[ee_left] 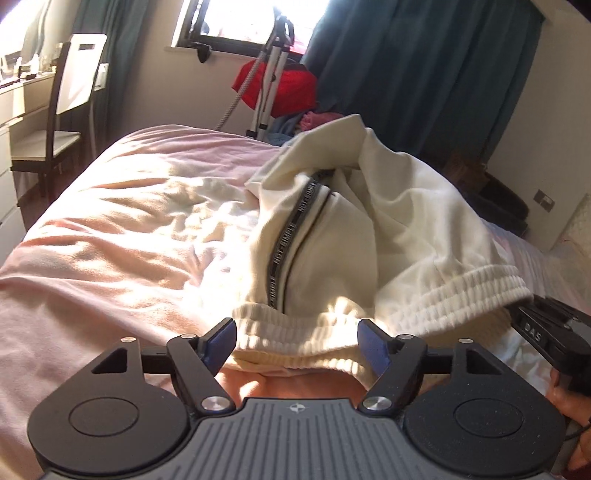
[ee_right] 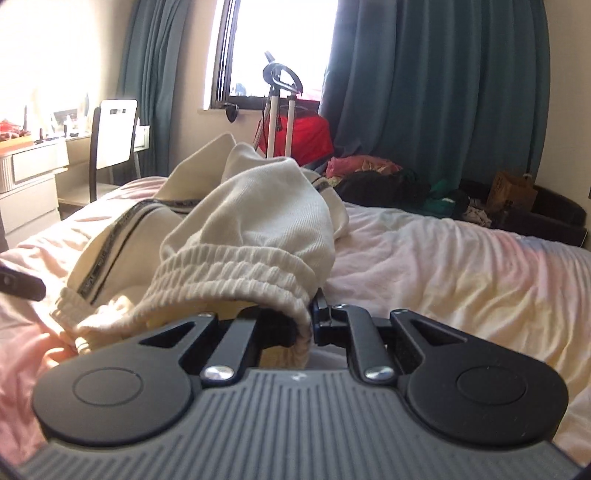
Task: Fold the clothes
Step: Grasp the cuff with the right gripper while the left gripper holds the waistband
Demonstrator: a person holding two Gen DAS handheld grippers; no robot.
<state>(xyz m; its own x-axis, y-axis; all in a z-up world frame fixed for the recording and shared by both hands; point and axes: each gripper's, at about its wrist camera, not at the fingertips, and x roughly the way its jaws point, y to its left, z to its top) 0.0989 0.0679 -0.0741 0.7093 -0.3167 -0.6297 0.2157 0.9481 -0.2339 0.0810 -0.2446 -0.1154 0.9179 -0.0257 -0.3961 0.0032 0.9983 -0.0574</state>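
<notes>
Left gripper: your left gripper (ee_left: 297,345) has its jaws spread wide, one blue pad (ee_left: 221,345) on each side of the waistband (ee_left: 295,345), neither pad pressing the cloth.
Right gripper: your right gripper (ee_right: 308,325) is clamped on the waistband's ribbed edge (ee_right: 236,273), lifting it clear of the bed; cloth drapes over the left finger, so only the right finger (ee_right: 321,314) shows plainly. In the left view its black body (ee_left: 546,332) sits at the right edge, under the raised elastic.
Trousers: the cream trousers (ee_left: 369,221) lie in a heap on the bed just ahead of you, waistband nearest, legs bunched toward the far side. A black stripe (ee_left: 291,236) lettered "NOT SIMPLE" runs down the side seam.
Bed: the pink sheet (ee_left: 110,221) is rumpled and sunlit, with bare stretches left and right of the trousers.
Clothes pile: dark and coloured clothes (ee_right: 388,181) lie at the far edge of the bed, well apart from the trousers.
Far side: a steamer stand (ee_left: 269,85) with a red item (ee_left: 291,88) behind it stands beyond the bed under the window (ee_left: 240,22); teal curtains (ee_left: 424,66) hang on the right, and a chair (ee_left: 70,103) stands at a desk on the left.
</notes>
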